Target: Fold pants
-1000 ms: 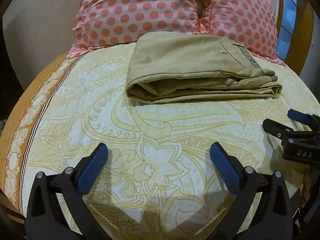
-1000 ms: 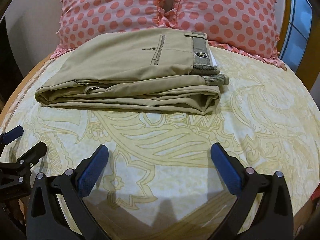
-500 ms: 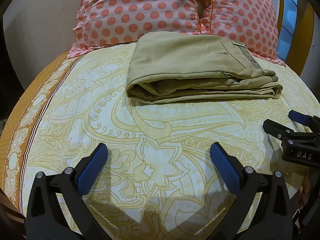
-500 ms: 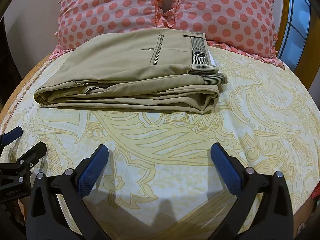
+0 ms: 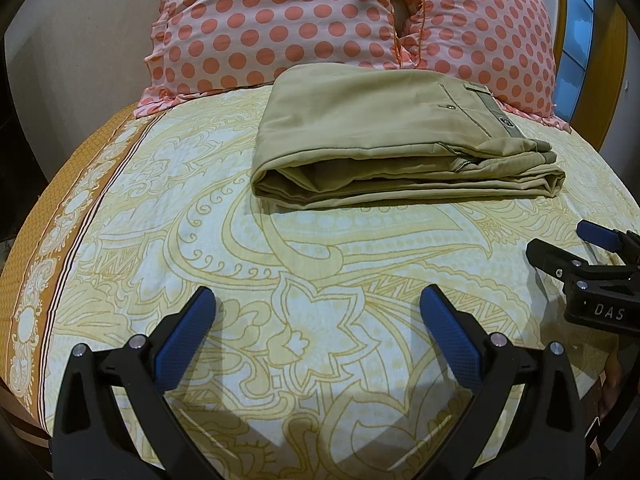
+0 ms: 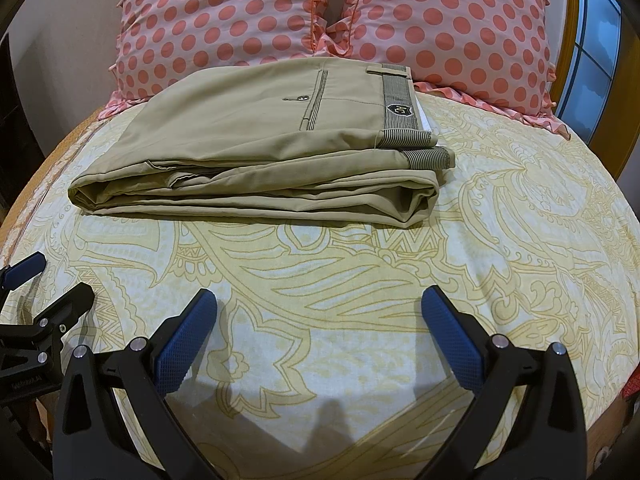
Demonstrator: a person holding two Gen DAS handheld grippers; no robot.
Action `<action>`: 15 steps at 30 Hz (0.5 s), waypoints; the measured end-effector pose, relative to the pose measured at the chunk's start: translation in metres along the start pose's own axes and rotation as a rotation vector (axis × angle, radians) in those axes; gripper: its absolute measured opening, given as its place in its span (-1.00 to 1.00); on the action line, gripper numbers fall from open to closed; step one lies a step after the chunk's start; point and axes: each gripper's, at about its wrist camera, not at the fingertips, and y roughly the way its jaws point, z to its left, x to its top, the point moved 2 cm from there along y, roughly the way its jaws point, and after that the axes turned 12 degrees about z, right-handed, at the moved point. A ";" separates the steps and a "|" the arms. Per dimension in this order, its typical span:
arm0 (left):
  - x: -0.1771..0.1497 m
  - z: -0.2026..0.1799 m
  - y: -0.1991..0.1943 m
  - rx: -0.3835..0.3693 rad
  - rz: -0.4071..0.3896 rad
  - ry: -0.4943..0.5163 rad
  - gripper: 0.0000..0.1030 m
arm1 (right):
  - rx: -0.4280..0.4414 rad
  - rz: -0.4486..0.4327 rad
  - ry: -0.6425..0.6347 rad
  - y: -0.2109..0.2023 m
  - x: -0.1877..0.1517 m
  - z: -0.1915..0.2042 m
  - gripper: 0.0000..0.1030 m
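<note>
We held the left hand-held gripper [image 5: 316, 312] and right hand-held gripper [image 6: 318, 314] spread wide and empty over the bed [image 5: 280, 264]. The folded pants [image 6: 256, 148] lay beyond them, against the pillows [image 6: 248, 12].

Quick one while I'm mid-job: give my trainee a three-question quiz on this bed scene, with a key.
1. True or false: the khaki pants lie folded on the bedsheet.
2. What lies directly behind the pants? A) polka-dot pillows B) a laundry basket C) a blanket
3. Fill in: the left gripper and right gripper both have their jaws ____ and hold nothing.

Key: 1 true; 2 A, the polka-dot pillows; 3 open.
</note>
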 end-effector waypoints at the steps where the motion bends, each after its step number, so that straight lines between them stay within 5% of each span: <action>1: 0.000 0.000 0.000 0.000 0.000 -0.001 0.97 | 0.000 0.000 0.000 0.000 0.000 0.000 0.97; 15: 0.001 0.000 0.001 -0.002 0.001 0.002 0.97 | -0.001 -0.001 0.001 0.000 0.000 0.000 0.97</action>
